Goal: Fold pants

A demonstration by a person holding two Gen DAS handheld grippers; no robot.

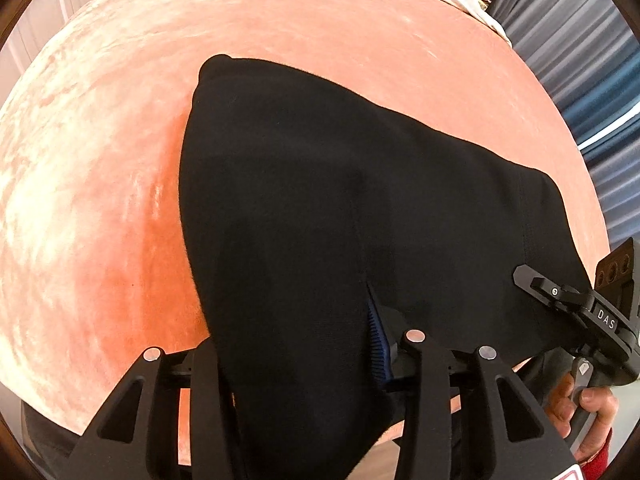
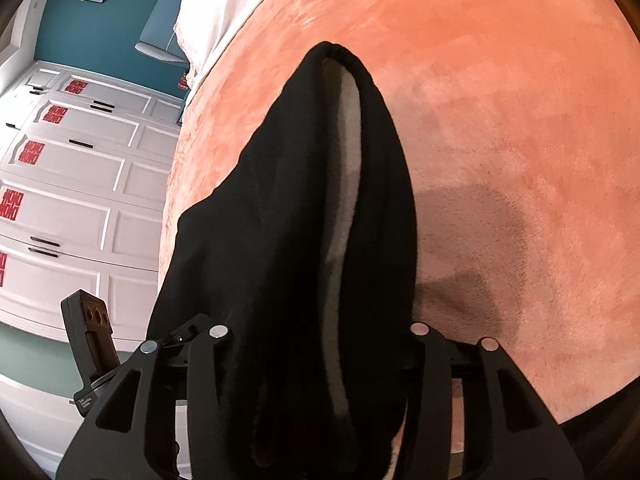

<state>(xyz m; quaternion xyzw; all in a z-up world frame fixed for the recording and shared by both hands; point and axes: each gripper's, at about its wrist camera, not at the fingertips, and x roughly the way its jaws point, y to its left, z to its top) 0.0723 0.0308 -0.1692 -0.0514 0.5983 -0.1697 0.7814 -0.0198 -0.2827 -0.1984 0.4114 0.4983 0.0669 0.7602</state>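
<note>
Black pants (image 1: 320,200) hang from both grippers above an orange bed cover (image 1: 100,200). In the left wrist view my left gripper (image 1: 312,360) is shut on the near edge of the pants, the cloth draped over its fingers and hiding the tips; a blue finger pad (image 1: 376,340) shows beside the cloth. The right gripper (image 1: 560,300) holds the same edge at the right. In the right wrist view my right gripper (image 2: 316,360) is shut on the pants (image 2: 280,220), which hang folded double with a pale gap between the layers. The far fold rests on the cover (image 2: 500,120).
A white sheet or pillow (image 2: 224,12) lies at the bed's far end. White cabinets with red stickers (image 2: 72,184) stand left of the bed. Blue-grey curtains (image 1: 592,92) hang at the right in the left wrist view. The left gripper's camera block (image 2: 90,320) is close by.
</note>
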